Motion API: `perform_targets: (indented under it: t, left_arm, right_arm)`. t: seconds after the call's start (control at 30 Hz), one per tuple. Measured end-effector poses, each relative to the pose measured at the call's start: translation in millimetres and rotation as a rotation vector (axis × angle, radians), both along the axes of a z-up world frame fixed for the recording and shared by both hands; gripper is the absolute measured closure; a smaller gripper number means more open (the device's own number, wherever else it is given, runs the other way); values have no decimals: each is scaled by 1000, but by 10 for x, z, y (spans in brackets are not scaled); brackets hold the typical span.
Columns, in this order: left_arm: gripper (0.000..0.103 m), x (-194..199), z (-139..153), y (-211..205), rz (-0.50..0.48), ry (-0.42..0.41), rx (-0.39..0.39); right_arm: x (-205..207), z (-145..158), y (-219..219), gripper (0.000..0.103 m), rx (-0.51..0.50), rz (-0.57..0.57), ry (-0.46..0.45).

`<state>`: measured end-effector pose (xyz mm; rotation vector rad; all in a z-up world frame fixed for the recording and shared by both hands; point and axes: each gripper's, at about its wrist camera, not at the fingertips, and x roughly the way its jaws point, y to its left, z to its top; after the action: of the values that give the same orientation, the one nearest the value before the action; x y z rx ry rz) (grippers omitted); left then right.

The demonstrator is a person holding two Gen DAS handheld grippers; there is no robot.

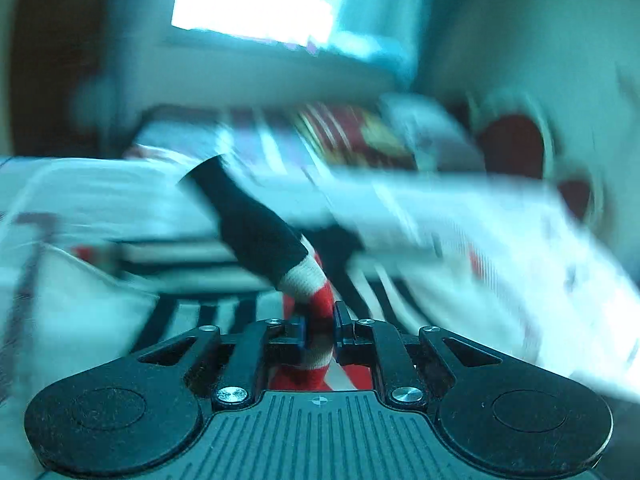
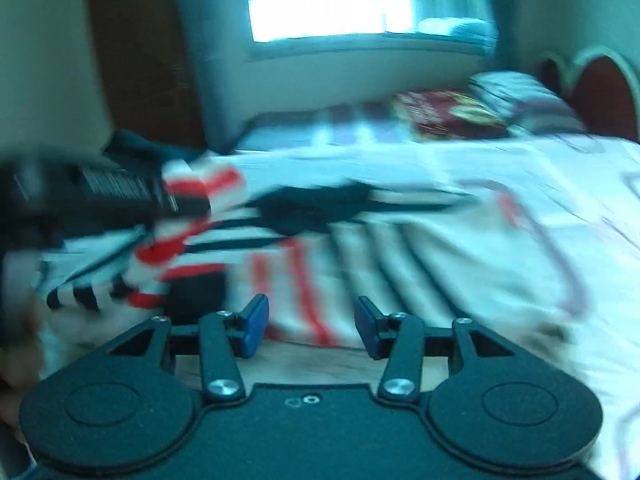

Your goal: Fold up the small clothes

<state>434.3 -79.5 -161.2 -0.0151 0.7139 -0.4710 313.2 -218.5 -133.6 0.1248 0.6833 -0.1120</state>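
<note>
The left gripper (image 1: 320, 332) is clamping a red, white and black knitted sock (image 1: 308, 280); the right gripper (image 2: 312, 326) is hanging open, empty. The thin pinch risks slipping.

Bed (image 2: 500, 208): striped garments (image 2: 280, 216) on it at left, pillows (image 2: 460, 108) behind them against the headboard (image 2: 600, 88), window (image 2: 328, 0) beyond.

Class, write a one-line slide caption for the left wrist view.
Left gripper jaws shut on a red, white and black striped sock, lifted over a blurred bed.
</note>
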Motion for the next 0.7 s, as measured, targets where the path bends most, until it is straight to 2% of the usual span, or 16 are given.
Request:
perform_targets:
  t: [0.03, 0.1, 0.17, 0.23, 0.33, 0.47, 0.5, 0.53, 0.57, 0.7]
  left_arm:
    - [91, -11, -71, -165, -28, 14, 43]
    - [90, -79, -84, -388, -43, -12, 95]
    - [78, -148, -1, -508, -68, -57, 105]
    - [50, -209, 80, -648, -124, -99, 111]
    - [49, -232, 144, -678, -141, -92, 84]
    - [48, -258, 237, -369, -20, -60, 28]
    - [44, -264, 257, -272, 19, -59, 29]
    - [36, -256, 249, -148, 62, -60, 45]
    - [32, -243, 253, -15, 106, -66, 65]
    - [30, -176, 168, 508, 260, -66, 134]
  right_arm:
    - [-36, -23, -150, 56, 7, -28, 5]
    - [-89, -53, -386, 56, 17, -62, 7]
    - [-105, -72, -560, 55, 30, -84, 1]
    - [-117, -62, -720, 54, 55, -99, -6]
    - [-167, -42, -949, 53, 103, -119, -24]
    - [-111, -55, -1045, 50, 182, -72, -14]
    - [-73, -82, -1034, 47, 207, -62, -3]
    - [-23, -121, -1020, 46, 234, -51, 17]
    - [34, -173, -1003, 45, 254, -43, 37]
    - [268, -350, -869, 46, 276, -25, 91]
